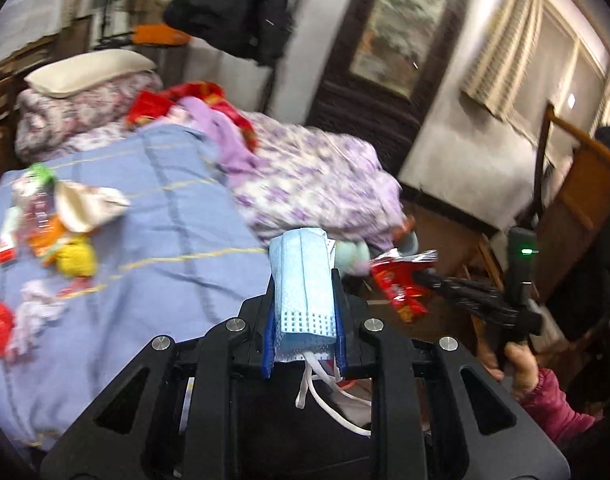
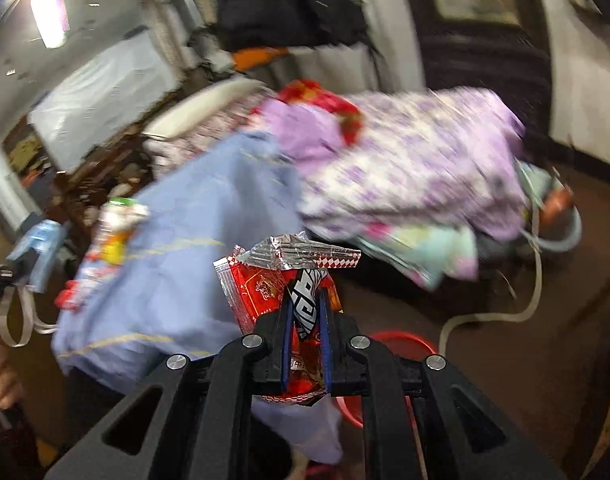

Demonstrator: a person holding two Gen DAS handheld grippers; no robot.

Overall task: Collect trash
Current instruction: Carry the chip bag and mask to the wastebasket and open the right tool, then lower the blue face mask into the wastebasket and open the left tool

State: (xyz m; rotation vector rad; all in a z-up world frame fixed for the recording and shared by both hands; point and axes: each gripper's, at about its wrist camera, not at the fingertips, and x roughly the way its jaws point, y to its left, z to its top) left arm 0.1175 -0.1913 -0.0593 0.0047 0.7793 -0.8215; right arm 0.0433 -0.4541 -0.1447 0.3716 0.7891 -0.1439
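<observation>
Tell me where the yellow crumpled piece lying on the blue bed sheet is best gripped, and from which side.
Probably come from above onto the yellow crumpled piece and close the fingers across its rounded bulk. It is a soft lump on the blue bed sheet, with the orange wrapper touching its far side, so take the near, free side.

The blue sheet (image 1: 153, 240) has a wide bare middle; a trash pile (image 1: 53, 220) and floral quilt (image 1: 317, 184) crowd its sides.
</observation>
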